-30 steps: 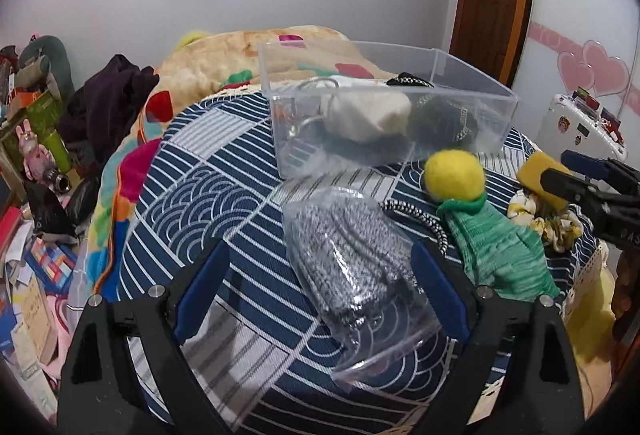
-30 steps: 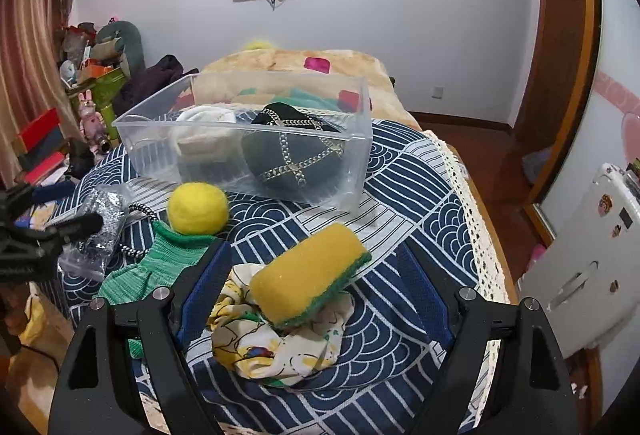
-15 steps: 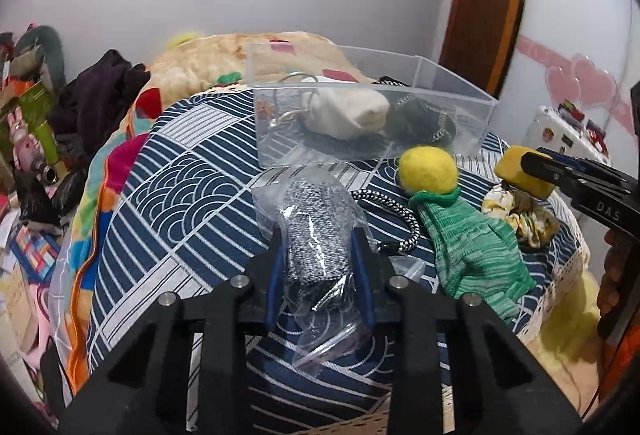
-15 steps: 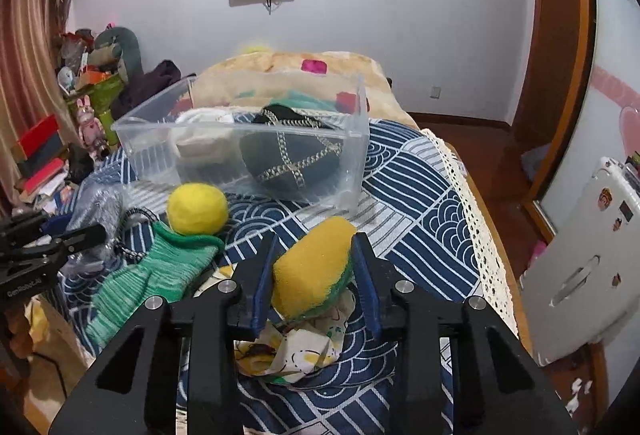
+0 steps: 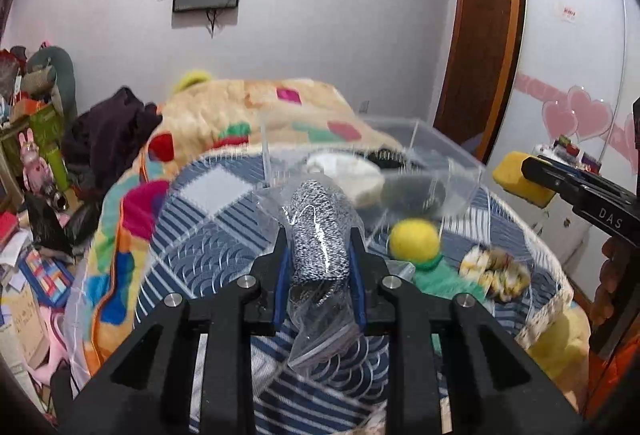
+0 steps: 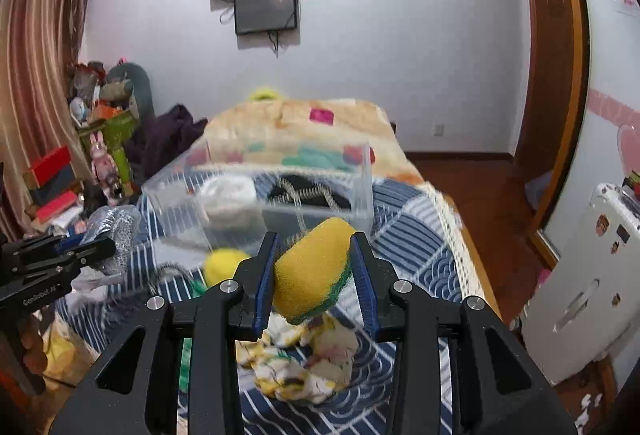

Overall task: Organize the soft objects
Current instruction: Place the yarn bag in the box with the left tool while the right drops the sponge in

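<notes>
My left gripper [image 5: 318, 235] is shut on a clear plastic bag of grey speckled knit [image 5: 316, 231] and holds it lifted above the bed. My right gripper [image 6: 314, 249] is shut on a yellow sponge with a green underside [image 6: 312, 271], also lifted; the sponge shows in the left wrist view [image 5: 516, 179]. A clear plastic bin [image 6: 360, 171] stands ahead on the blue patterned bedspread [image 6: 408, 235], holding a white soft item [image 6: 230, 195] and a dark item with a chain [image 6: 308, 195]. A yellow pom-pom [image 5: 414, 239] on a green knit and a floral cloth [image 6: 304, 359] lie on the bed.
A patchwork blanket [image 5: 256, 111] covers the bed behind the bin. Toys and boxes [image 6: 104, 139] clutter the left side. A dark garment [image 5: 108, 139] lies at the bed's left edge. A white appliance [image 6: 592, 275] stands at the right, a door [image 5: 480, 35] beyond.
A second ago both grippers stood open around their objects; they closed on the bag and the sponge and have now lifted them off the bed toward the bin.
</notes>
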`<move>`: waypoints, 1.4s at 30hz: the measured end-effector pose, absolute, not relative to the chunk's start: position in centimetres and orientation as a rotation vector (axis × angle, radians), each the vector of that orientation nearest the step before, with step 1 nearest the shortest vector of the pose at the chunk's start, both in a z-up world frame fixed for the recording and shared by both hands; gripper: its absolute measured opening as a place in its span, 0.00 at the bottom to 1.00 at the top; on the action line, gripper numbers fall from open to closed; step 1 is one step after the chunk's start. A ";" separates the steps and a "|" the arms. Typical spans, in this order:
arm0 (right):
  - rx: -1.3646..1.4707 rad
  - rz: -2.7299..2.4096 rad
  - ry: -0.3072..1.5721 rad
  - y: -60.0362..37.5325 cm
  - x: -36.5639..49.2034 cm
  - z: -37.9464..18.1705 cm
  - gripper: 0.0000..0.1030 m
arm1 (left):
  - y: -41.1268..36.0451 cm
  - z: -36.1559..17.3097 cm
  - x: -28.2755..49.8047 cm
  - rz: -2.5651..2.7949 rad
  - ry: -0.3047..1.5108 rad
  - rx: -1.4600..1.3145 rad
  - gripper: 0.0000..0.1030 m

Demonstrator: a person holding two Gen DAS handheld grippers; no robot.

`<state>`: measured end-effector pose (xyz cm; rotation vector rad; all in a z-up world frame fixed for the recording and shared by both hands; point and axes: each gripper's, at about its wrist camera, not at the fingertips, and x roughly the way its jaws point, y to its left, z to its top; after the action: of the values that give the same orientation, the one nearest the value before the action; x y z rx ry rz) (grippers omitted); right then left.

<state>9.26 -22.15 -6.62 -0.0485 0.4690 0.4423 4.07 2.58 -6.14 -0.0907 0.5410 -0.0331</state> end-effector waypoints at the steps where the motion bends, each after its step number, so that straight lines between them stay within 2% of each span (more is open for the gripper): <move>1: -0.046 0.442 0.453 -22.0 9.4 -6.2 0.32 | 2.6 -5.7 4.3 -0.034 0.532 -0.090 0.25; 10: -0.045 0.469 0.364 -19.7 10.6 -3.8 0.32 | 2.4 -2.4 8.0 -0.039 0.466 -0.071 0.25; 17: -0.089 0.503 0.359 -16.6 11.9 -3.5 0.32 | 2.1 -2.3 11.0 -0.038 0.486 -0.051 0.25; 29: -0.127 0.551 0.508 -13.4 16.3 -5.7 0.32 | 2.0 -5.3 16.3 0.009 0.584 -0.006 0.25; 42: -0.151 0.533 0.687 -13.3 18.8 -8.7 0.34 | 1.7 -7.3 18.4 0.012 0.649 0.019 0.27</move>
<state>18.82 -13.34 -8.74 -0.1506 0.6875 0.5326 18.41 1.66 -7.27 0.0195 0.6494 0.0117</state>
